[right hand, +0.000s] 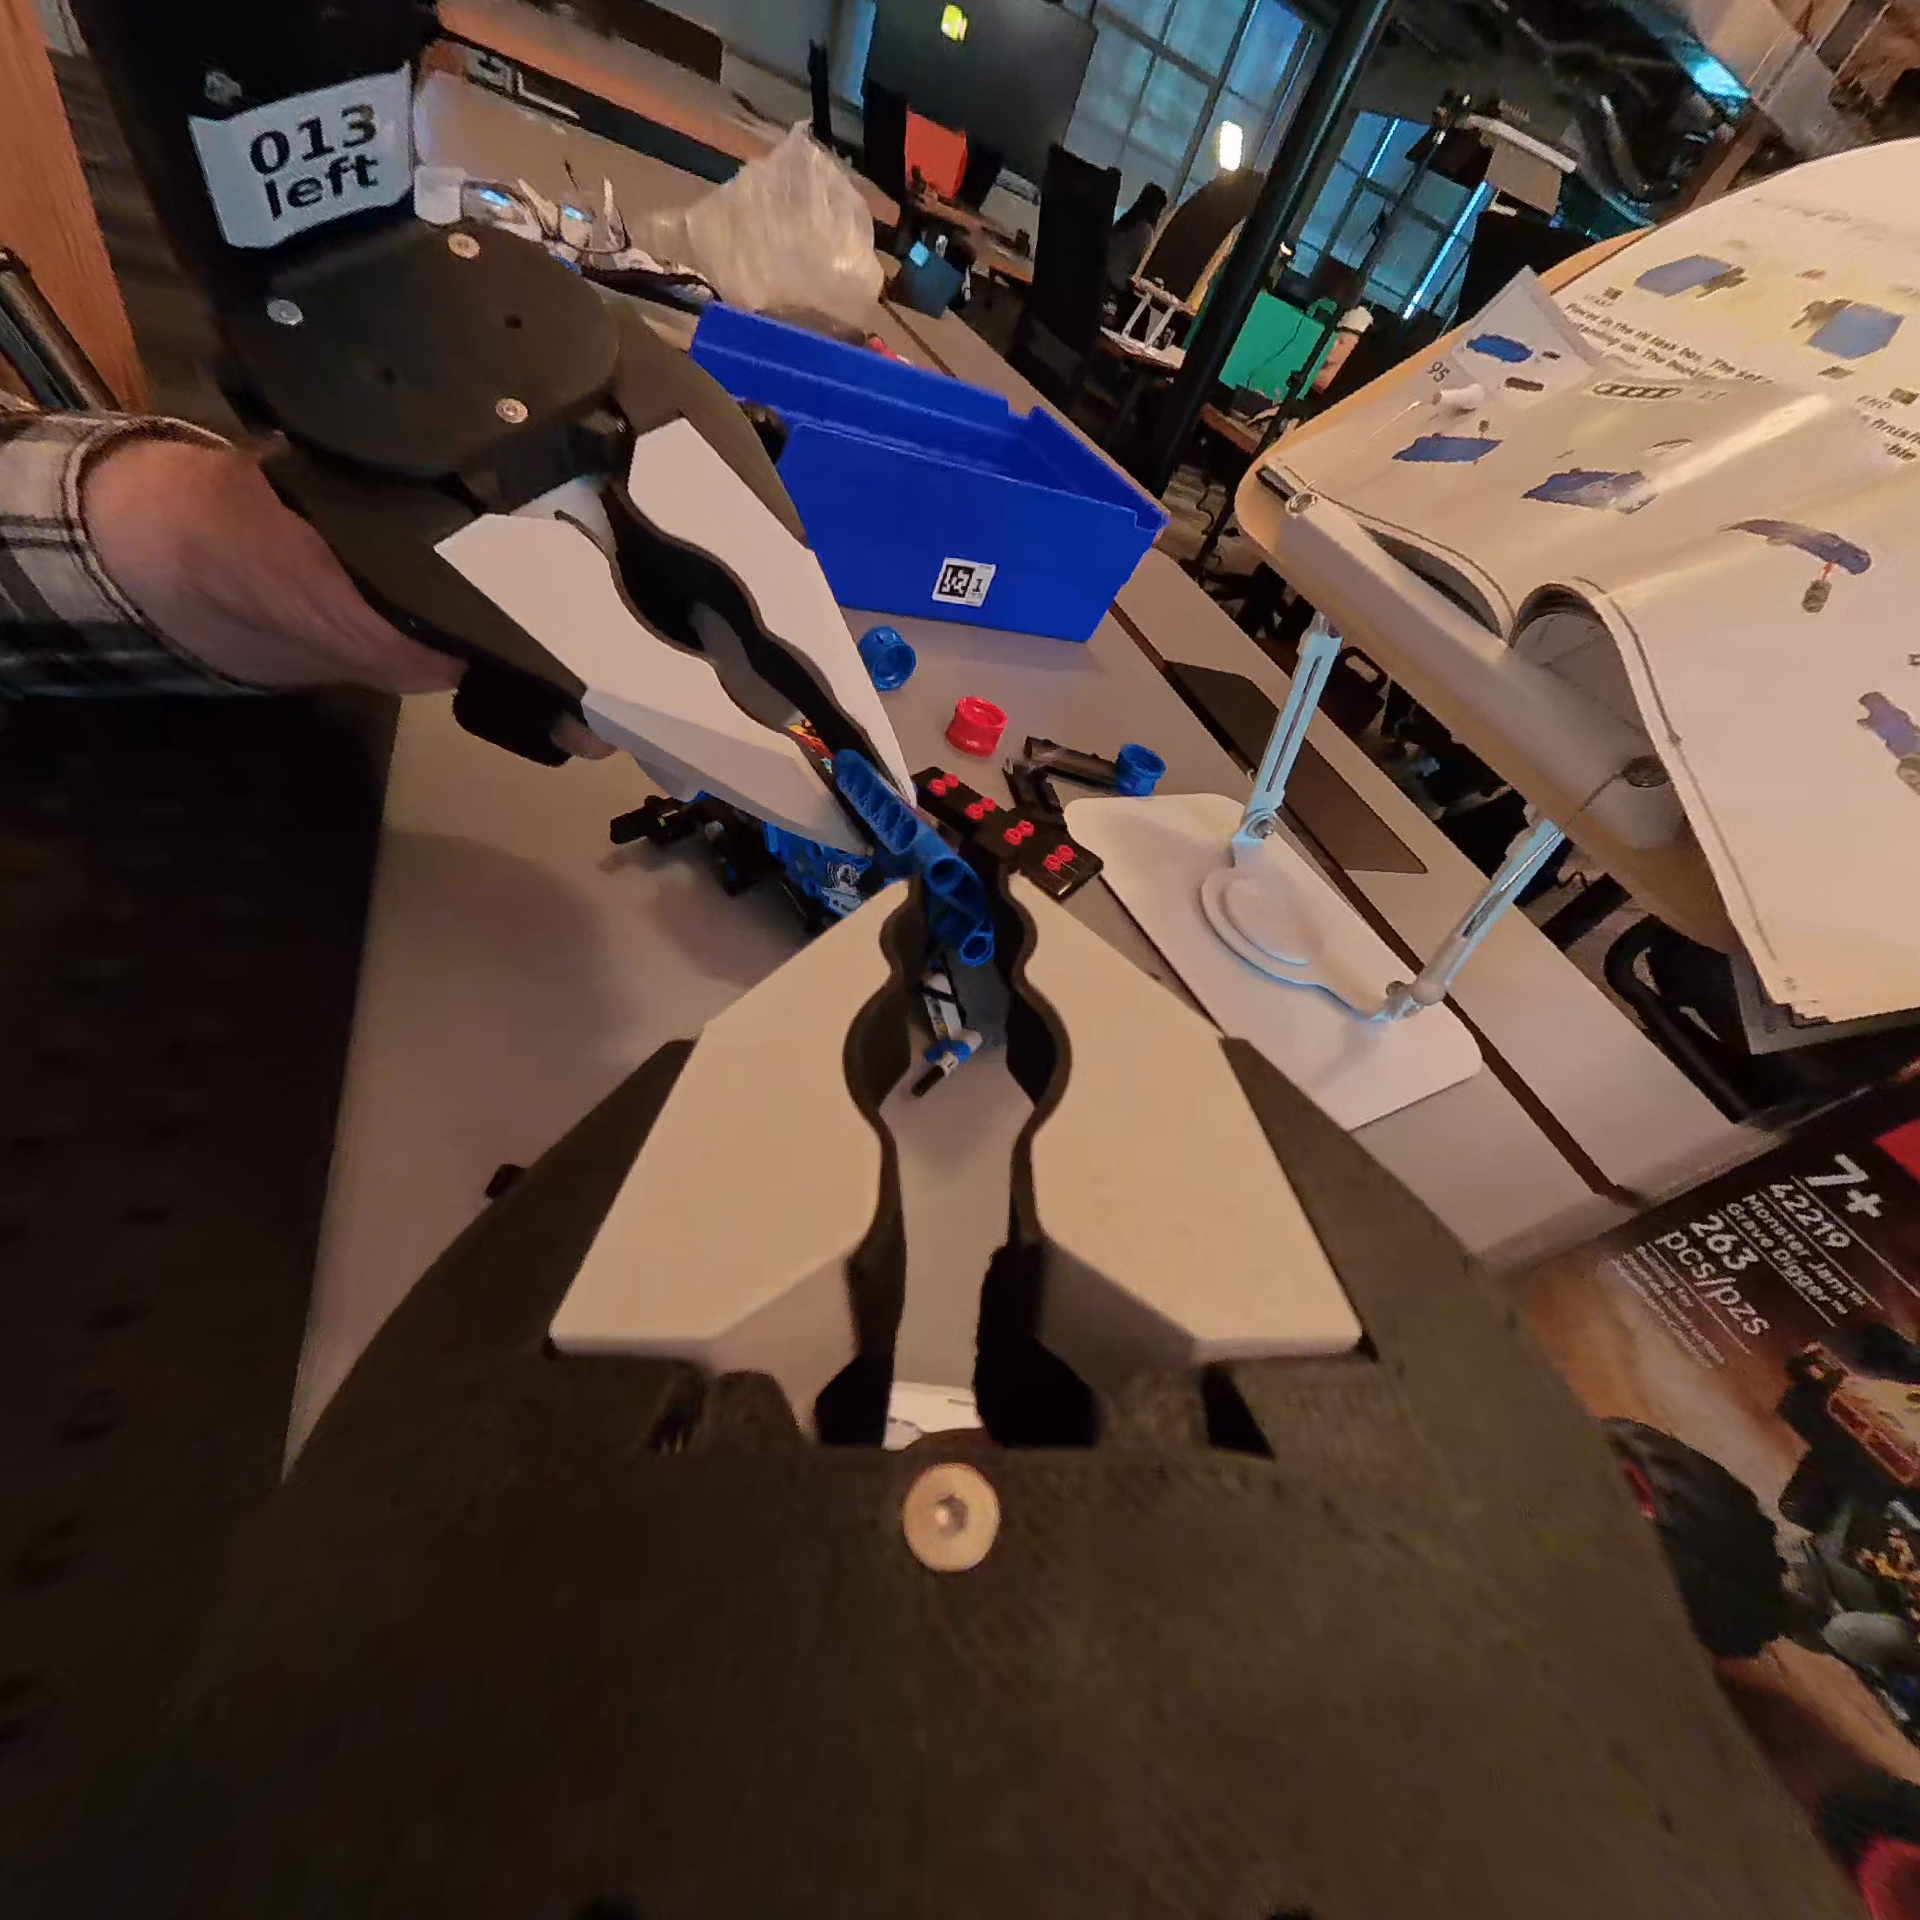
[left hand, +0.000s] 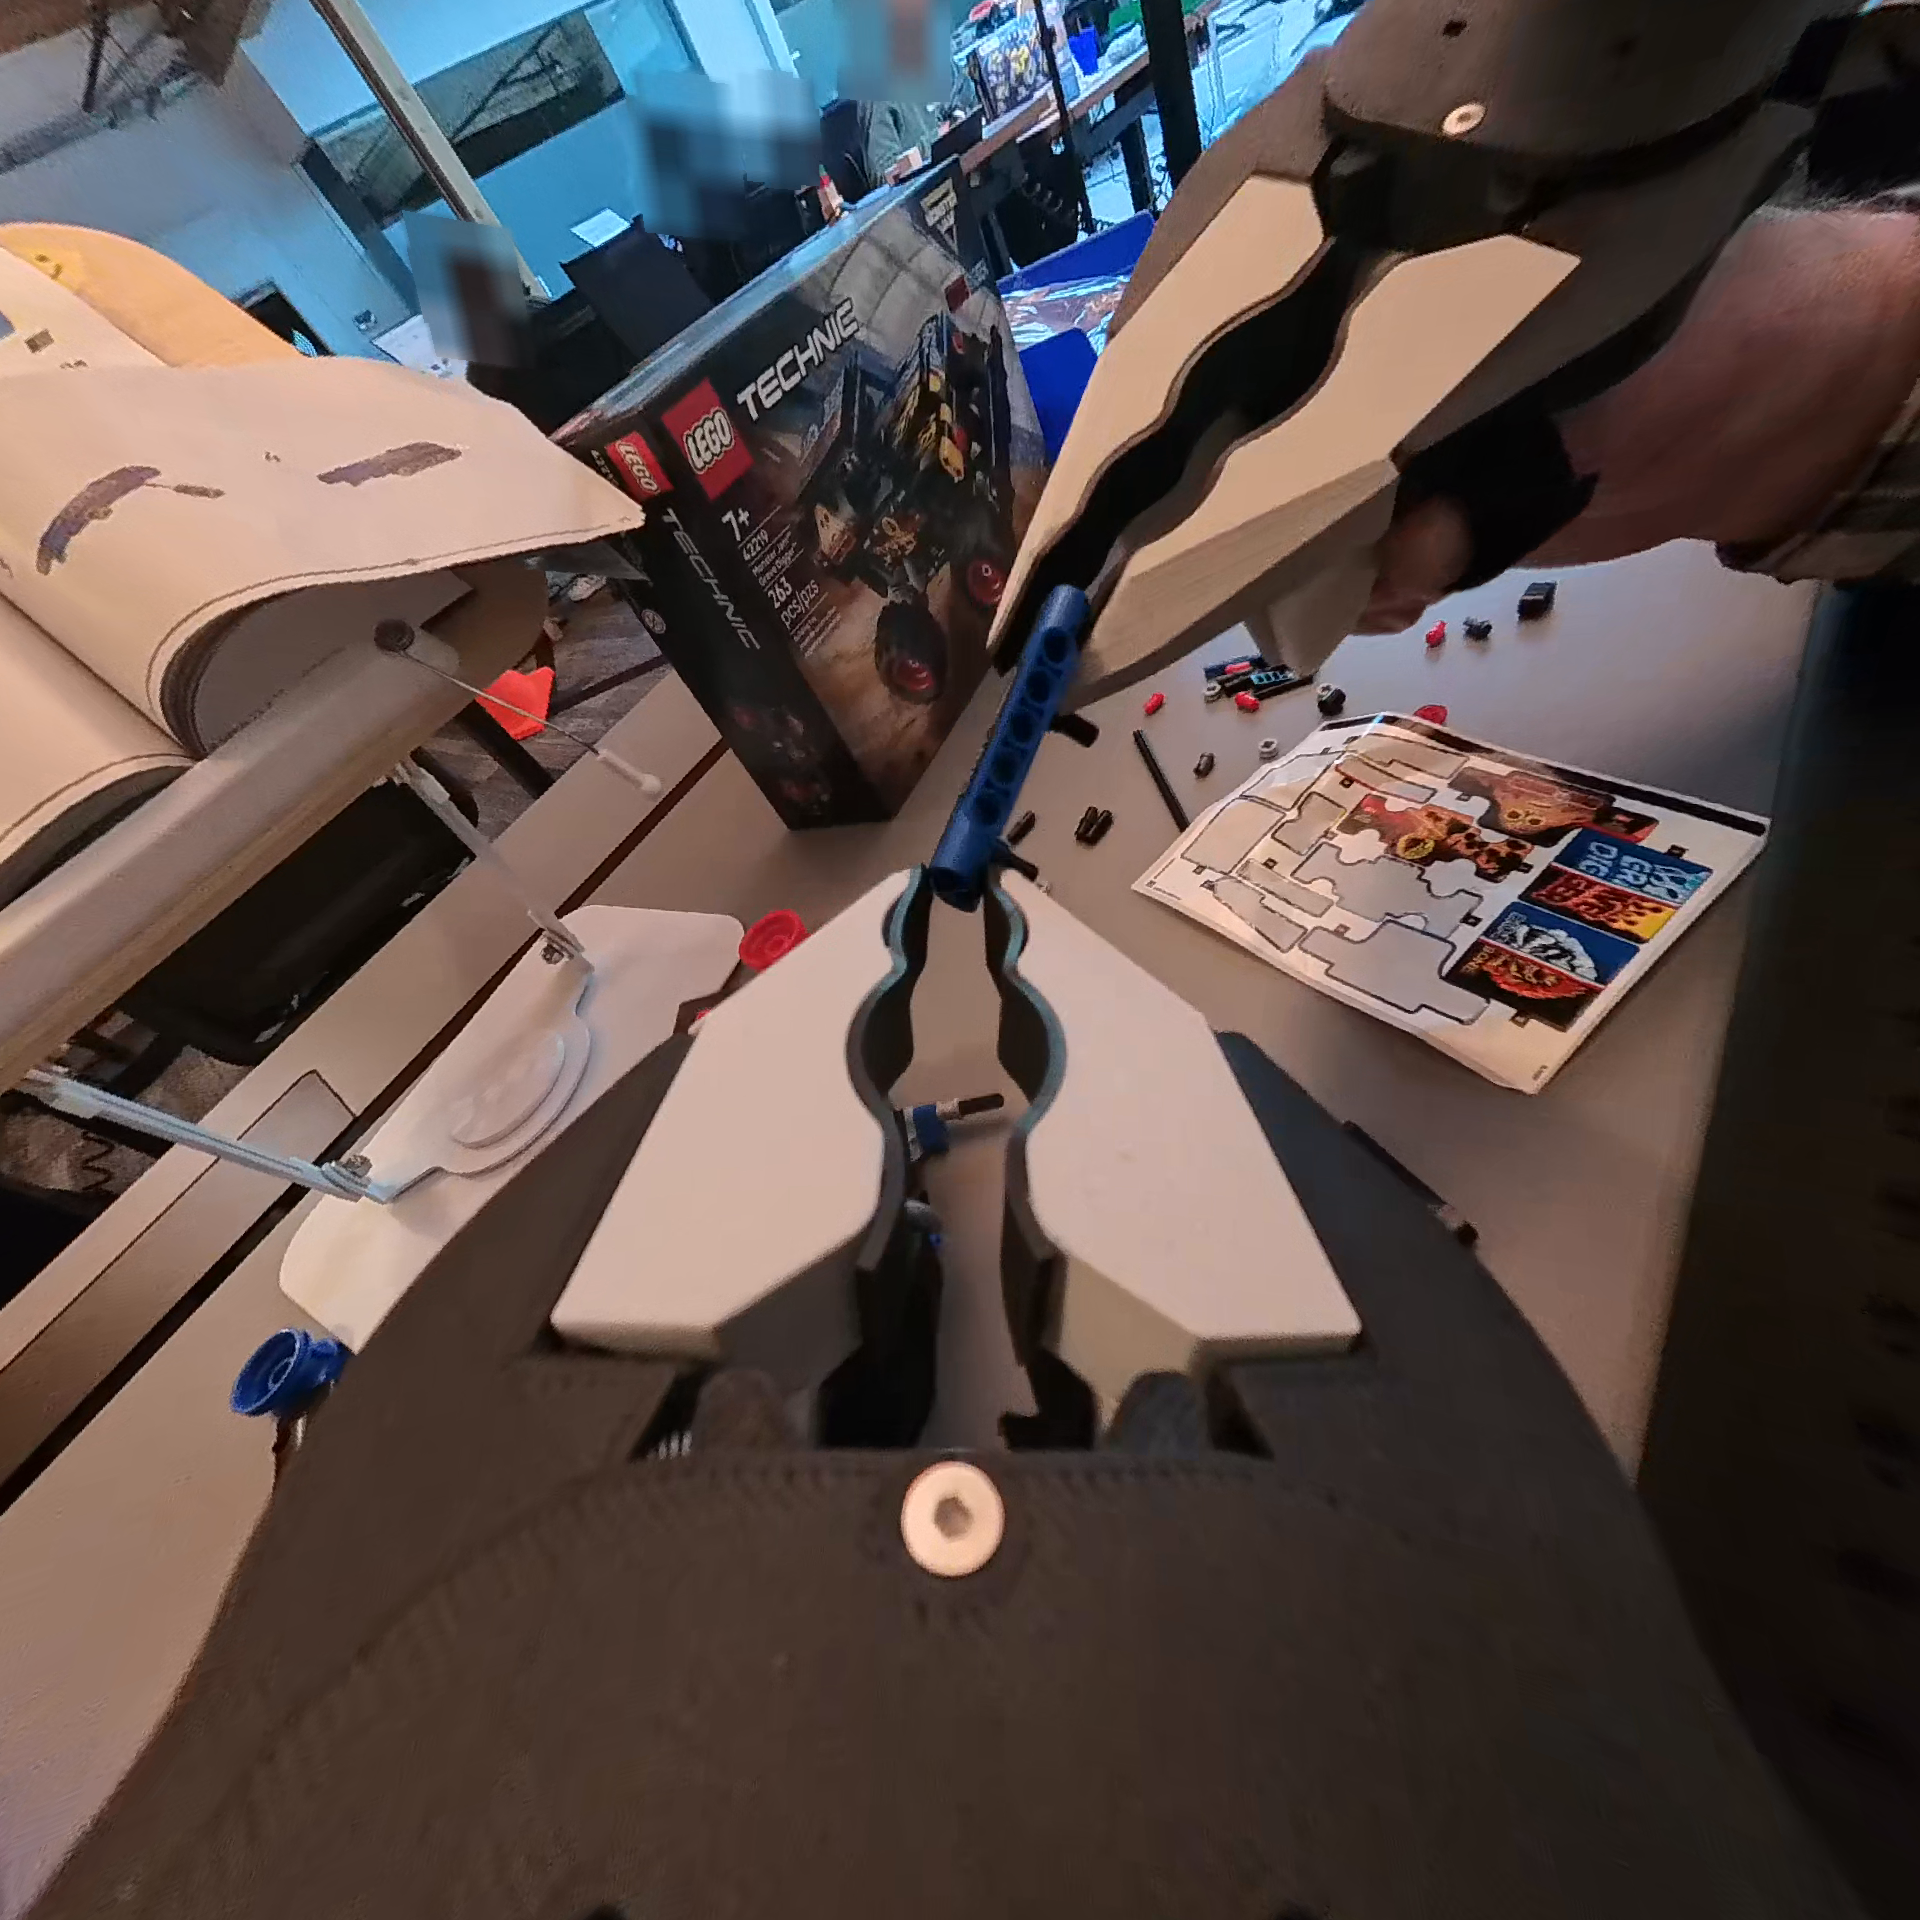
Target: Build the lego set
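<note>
A long blue Technic beam [left hand: 1013,738] is held in the air between both grippers. My left gripper [left hand: 956,896] is shut on its near end. The right gripper [left hand: 1051,644] comes in from the upper right, held by a hand, and is shut on its far end. In the right wrist view the beam [right hand: 914,831] is foreshortened, with blue pins at its end. There my right gripper [right hand: 961,906] clamps it and the left gripper [right hand: 881,808] grips it from the upper left. A partly built blue and black model [right hand: 769,847] lies on the table under them.
The set's box [left hand: 831,582] stands behind the beam; a sticker sheet [left hand: 1455,894] lies right. An instruction book on a white stand [right hand: 1662,540], a blue bin [right hand: 935,488], a red hub [right hand: 977,724], blue hubs [right hand: 886,657], a black beam with red pins [right hand: 1008,831] and loose pins [left hand: 1247,691] lie around. About 4 centimetres separates my left fingertips from my right.
</note>
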Tool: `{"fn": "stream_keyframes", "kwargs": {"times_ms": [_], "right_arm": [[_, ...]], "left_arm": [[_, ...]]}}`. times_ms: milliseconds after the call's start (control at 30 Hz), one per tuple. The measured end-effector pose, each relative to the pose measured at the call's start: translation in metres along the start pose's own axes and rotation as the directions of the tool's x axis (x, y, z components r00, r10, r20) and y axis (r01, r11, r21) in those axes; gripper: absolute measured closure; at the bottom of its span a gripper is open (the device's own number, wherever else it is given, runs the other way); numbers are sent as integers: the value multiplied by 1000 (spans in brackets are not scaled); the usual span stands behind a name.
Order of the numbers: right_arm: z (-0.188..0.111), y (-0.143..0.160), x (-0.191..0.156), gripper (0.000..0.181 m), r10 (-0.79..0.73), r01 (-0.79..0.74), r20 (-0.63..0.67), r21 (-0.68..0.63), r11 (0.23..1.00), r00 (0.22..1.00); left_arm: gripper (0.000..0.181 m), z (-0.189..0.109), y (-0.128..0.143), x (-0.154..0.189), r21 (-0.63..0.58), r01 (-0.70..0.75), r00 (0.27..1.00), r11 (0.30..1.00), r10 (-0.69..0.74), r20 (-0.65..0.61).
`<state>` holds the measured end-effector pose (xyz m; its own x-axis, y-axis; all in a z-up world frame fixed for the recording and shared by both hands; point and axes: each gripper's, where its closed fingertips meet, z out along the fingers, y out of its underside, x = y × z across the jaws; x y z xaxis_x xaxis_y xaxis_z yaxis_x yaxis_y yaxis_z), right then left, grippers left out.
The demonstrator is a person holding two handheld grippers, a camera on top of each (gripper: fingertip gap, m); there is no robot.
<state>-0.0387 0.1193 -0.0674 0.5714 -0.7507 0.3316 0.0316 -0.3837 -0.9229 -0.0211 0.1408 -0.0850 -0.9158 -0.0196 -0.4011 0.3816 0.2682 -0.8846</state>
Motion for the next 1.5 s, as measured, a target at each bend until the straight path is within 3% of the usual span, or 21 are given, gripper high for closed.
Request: {"fn": "stream_keyframes", "kwargs": {"times_ms": [367, 600, 867, 967, 1100, 1500], "right_arm": [[-14, -28, 0, 176, 241, -273, 171, 198, 941, 955], [-16, -35, -6, 176, 279, -338, 247, 239, 910, 928], [-12, -29, -4, 176, 264, -306, 209, 210, 928, 942], [-14, -28, -1, 168, 199, -225, 142, 204, 953, 970], [-10, -19, -5, 173, 89, -100, 83, 137, 985, 993], [-11, -22, -13, 176, 179, -213, 197, 169, 962, 964]], "left_arm": [[165, -8, -18, -6, 126, 133, 991, 983, -128, -42], [168, -11, -30, 4, 195, 230, 967, 953, -202, -156], [176, -7, -22, 3, 151, 184, 979, 971, -166, -119], [177, -4, -18, 5, 127, 150, 985, 980, -138, -104], [176, -3, -16, 8, 111, 131, 987, 985, -119, -105], [181, -8, -30, 10, 192, 180, 978, 965, -155, -141]]}}
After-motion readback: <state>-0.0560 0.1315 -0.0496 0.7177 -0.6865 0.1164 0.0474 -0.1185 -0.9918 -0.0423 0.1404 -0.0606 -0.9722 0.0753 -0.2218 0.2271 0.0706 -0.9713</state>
